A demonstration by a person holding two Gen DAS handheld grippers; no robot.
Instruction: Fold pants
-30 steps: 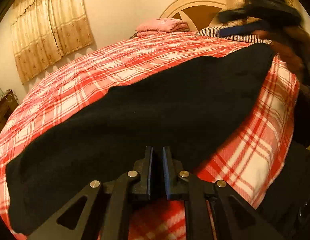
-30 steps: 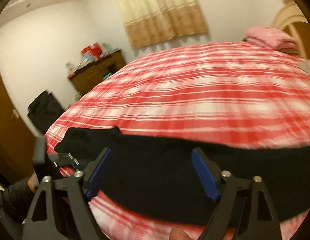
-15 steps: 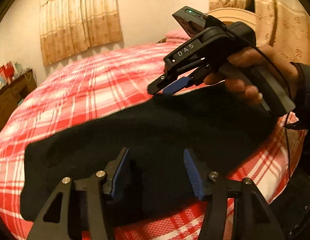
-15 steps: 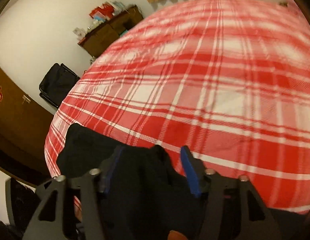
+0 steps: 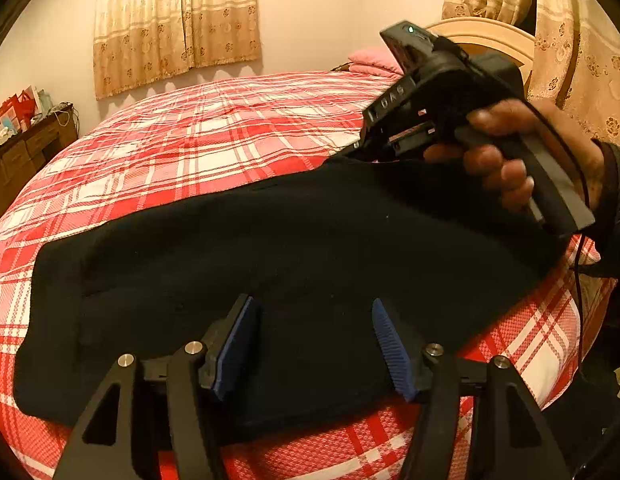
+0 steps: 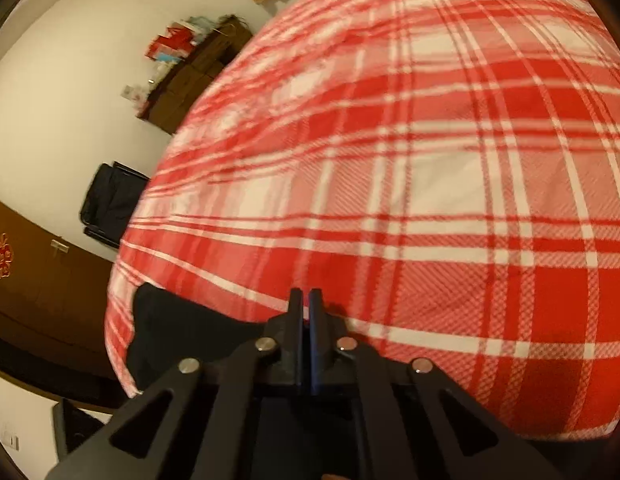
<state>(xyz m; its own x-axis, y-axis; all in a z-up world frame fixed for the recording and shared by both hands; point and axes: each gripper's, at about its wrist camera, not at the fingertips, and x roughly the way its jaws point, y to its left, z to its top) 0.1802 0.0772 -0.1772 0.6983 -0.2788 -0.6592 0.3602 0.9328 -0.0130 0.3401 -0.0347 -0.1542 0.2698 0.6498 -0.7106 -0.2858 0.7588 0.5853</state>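
Black pants (image 5: pixel 294 248) lie stretched across the near edge of a bed with a red and white plaid cover (image 5: pixel 214 136). My left gripper (image 5: pixel 313 320) is open, its blue pads over the pants' near edge and holding nothing. My right gripper (image 6: pixel 306 300) is shut on the far edge of the pants (image 6: pixel 182 332) at their right end. It also shows in the left wrist view (image 5: pixel 369 152), held by a hand, with its fingertips down at the cloth.
A pink folded pile (image 5: pixel 373 60) and a cream headboard (image 5: pixel 489 36) are at the head of the bed. A dark wooden dresser (image 5: pixel 26 152) with clutter stands by the wall. A black bag (image 6: pixel 110 204) sits on the floor beyond the bed.
My left gripper opened and let go of the pants' near edge. My right gripper swung over to the pants' far edge, came down and closed on it.
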